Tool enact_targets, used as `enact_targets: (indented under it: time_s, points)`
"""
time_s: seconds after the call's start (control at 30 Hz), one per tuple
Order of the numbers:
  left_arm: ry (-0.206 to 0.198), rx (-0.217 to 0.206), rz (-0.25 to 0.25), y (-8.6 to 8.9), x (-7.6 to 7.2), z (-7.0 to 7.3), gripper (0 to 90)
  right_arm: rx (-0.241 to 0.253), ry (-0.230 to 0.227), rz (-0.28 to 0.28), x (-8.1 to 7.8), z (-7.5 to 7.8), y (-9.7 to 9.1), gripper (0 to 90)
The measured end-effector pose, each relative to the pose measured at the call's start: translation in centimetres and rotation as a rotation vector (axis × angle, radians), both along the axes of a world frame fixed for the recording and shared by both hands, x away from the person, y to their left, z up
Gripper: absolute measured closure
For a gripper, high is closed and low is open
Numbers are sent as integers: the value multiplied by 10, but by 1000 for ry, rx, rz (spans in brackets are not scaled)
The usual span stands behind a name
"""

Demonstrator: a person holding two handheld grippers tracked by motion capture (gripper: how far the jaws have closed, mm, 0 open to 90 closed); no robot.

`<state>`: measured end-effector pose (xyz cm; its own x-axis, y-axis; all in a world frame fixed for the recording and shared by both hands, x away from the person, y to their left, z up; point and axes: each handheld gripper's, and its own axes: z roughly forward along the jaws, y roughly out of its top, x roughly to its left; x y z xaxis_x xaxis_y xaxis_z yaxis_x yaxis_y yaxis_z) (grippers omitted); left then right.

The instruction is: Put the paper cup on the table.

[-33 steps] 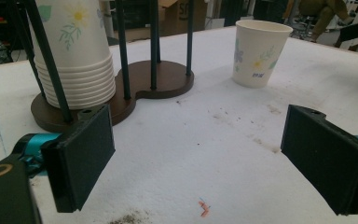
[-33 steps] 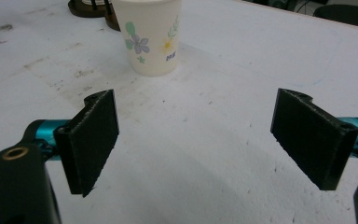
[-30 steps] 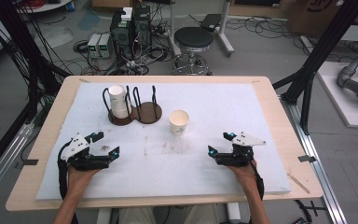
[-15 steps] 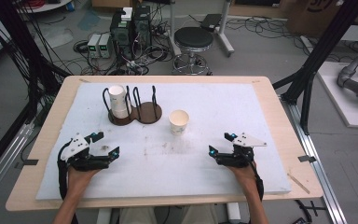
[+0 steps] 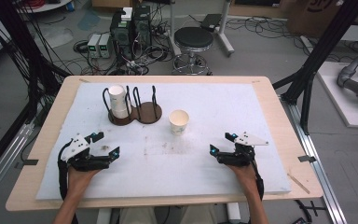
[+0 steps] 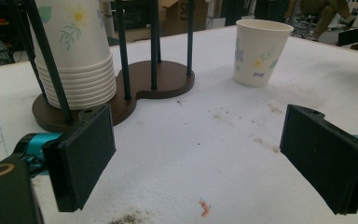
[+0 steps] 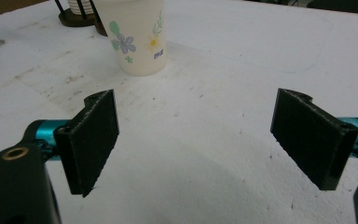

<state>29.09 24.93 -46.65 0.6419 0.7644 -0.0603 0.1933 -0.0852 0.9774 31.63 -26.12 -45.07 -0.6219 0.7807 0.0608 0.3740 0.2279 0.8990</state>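
A single paper cup (image 5: 179,122) with a flower print stands upright on the white mat, also seen as the cup (image 6: 260,52) and the cup (image 7: 136,35). A stack of the same cups (image 5: 117,100) sits in the left bay of a dark wooden holder (image 5: 144,114) with black wire posts; the stack (image 6: 74,51) is close ahead in the left gripper view. My left gripper (image 5: 105,144) rests open near the front left of the mat, nothing between its pads (image 6: 81,156). My right gripper (image 5: 220,143) rests open at the front right, pads (image 7: 93,140) wide apart and empty.
The white mat (image 5: 223,107) covers most of the wooden table (image 5: 279,116). The holder's right bay is vacant. Beyond the table's far edge stand a stool (image 5: 193,39), computer boxes (image 5: 128,25) and cables on the floor. Black frame posts (image 5: 317,60) flank the table.
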Motion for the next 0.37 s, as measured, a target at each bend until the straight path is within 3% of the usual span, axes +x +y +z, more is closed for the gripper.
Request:
enact_targets:
  time_s: [0.37]
  points:
    - [-5,-13,0,1,-1,0,101,13,9,2,1,0,-1,156]
